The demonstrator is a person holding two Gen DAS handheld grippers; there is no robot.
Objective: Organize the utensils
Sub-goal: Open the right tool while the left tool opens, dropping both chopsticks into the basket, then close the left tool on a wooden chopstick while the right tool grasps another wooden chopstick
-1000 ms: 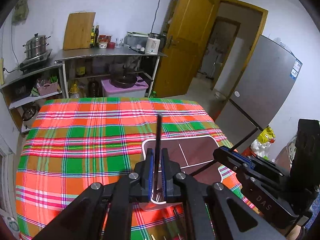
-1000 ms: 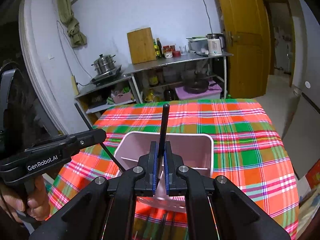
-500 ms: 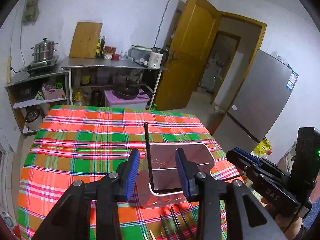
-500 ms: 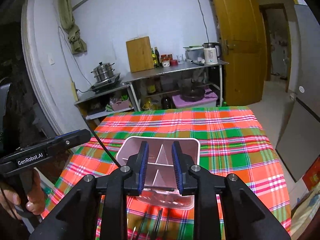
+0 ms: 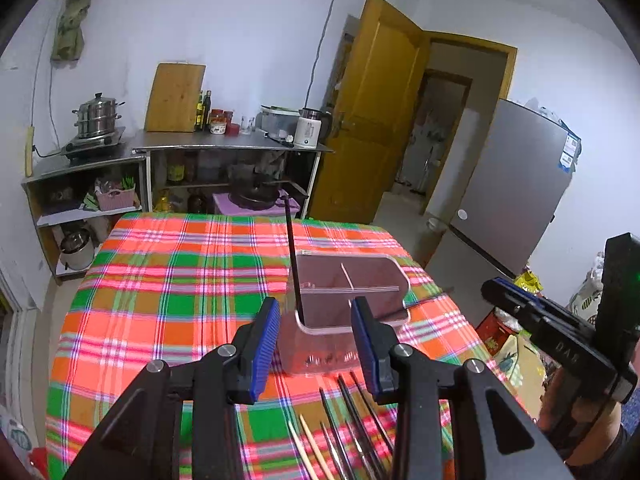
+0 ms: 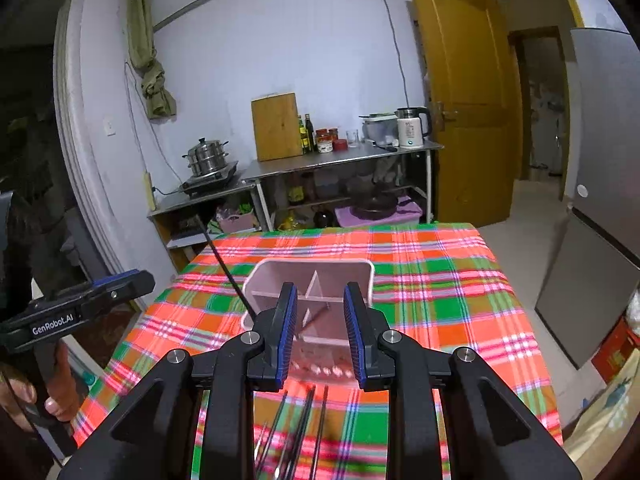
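A clear pink divided utensil holder (image 5: 348, 300) stands on the plaid tablecloth; it also shows in the right wrist view (image 6: 312, 292). A black chopstick (image 5: 293, 256) leans upright in its left compartment, also seen in the right wrist view (image 6: 224, 264). Another dark utensil (image 6: 316, 316) lies slanted inside. My left gripper (image 5: 316, 344) is open and empty just before the holder. My right gripper (image 6: 320, 332) is open and empty, also before the holder. Several loose black and wooden chopsticks (image 5: 344, 428) lie on the cloth under the grippers, also in the right wrist view (image 6: 296, 428).
The plaid-covered table (image 5: 180, 288) extends far beyond the holder. A steel counter with kettle, bottles and cutting board (image 5: 232, 140) stands behind it. A fridge (image 5: 516, 208) is at the right. The other gripper shows at the right (image 5: 560, 344) and at the left (image 6: 72, 312).
Both grippers opened, let go of their black chopsticks into the holder, and pulled back and up. The loose chopsticks on the cloth have come into view.
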